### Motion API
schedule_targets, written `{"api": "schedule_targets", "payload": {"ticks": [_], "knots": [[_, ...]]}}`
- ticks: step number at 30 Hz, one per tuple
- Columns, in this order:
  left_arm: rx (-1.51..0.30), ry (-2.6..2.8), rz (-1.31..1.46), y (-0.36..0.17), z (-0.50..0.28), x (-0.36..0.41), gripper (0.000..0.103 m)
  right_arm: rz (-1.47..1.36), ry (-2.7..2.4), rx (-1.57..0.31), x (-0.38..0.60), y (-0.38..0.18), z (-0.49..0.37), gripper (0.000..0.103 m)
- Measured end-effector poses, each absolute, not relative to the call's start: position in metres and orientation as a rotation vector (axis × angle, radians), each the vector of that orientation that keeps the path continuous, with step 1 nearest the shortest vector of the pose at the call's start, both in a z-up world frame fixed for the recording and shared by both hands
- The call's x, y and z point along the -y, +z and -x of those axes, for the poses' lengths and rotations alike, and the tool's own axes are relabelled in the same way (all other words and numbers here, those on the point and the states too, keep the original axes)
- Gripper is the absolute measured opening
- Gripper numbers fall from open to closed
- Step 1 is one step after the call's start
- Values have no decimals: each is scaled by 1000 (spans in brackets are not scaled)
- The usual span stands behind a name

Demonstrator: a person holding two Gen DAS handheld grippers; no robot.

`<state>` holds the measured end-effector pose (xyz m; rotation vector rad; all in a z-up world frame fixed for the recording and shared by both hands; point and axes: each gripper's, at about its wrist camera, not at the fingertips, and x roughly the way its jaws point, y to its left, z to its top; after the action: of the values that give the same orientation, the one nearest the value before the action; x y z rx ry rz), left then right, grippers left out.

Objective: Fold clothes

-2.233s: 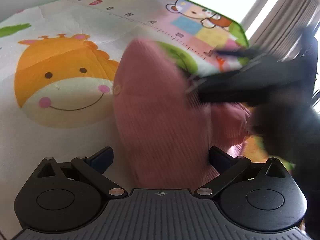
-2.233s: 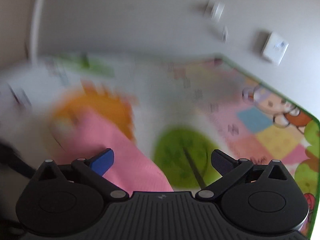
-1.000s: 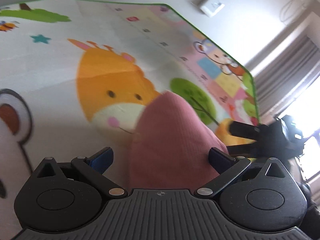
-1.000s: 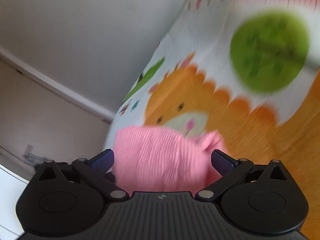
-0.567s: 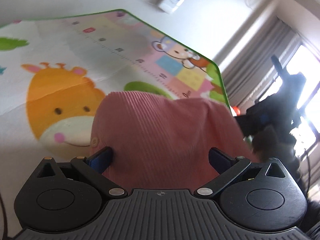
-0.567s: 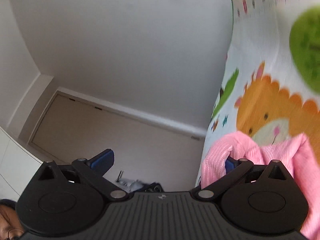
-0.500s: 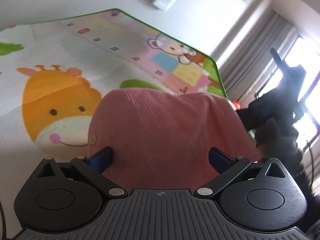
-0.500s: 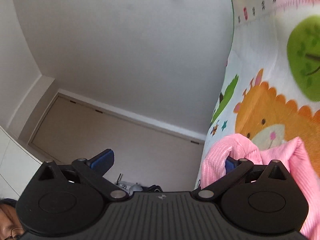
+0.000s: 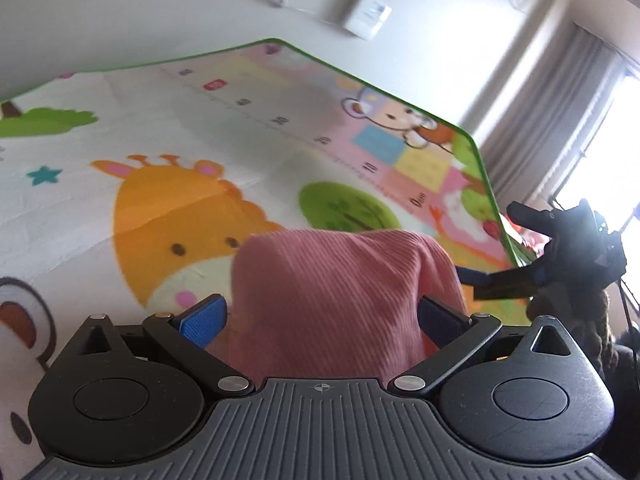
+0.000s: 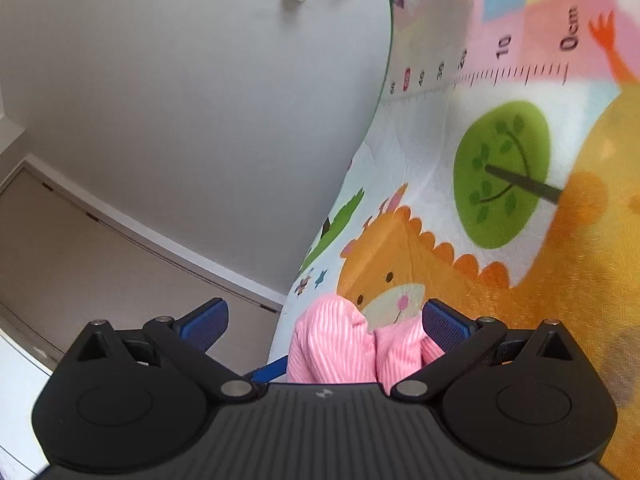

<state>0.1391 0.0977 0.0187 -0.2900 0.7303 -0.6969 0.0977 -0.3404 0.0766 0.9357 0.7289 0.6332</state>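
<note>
Foam-looking and brightly printed, one play mat (image 9: 248, 128) with a green border fills most of both views, and beyond its far edge stands a plain grey-white wall (image 9: 140, 8). Printed on the mat are one orange giraffe face (image 9: 176, 236), one round green tree (image 9: 348, 208), a ruler strip with numbers (image 10: 500, 68), a teal star and a monkey in the far corner. Grey curtains (image 9: 540, 128) hang beside a bright window at the right of the left wrist view. In the right wrist view a brown door (image 10: 80, 248) and its frame show below the wall.

One pink ribbed garment (image 9: 340, 296) lies on the mat, bunched into a mound over the lower part of the giraffe face. It sits between the wide-spread fingers of the left gripper (image 9: 320, 314) and blocks the mat behind it; its near end is cut off by the gripper body. The right gripper (image 10: 324, 322) is also spread wide, with two rounded folds of the same garment between its blue pads; whether the cloth touches the right pad is hard to tell. In the left wrist view the right gripper appears as a dark shape at the far right, its tips close to the garment's edge, backlit and hard to make out.

One white wall box (image 9: 366, 12) with a thin cable is mounted on the wall.
</note>
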Motion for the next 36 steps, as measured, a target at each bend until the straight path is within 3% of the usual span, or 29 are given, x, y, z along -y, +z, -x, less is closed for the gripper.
{"api": "schedule_targets", "payload": {"ticks": [9,21,27,31,36], "knots": [[-727,-781,254,9,-136,-84,103,-1045,795,-870,268,54,-159,103],[-735,-787,257,1,-130,-94,103,-447,1172,-332,215,150,-37,103],[-715,-811,241,10,-121,-87,103,-280,1035,-307,221,166,-23,103],[-723,-807,231,7,-120,-87,103,-391,725,-353,276,160,-38,103],[-734,-797,253,2,-123,-86,103,-787,682,-621,314,92,-84,103]]}}
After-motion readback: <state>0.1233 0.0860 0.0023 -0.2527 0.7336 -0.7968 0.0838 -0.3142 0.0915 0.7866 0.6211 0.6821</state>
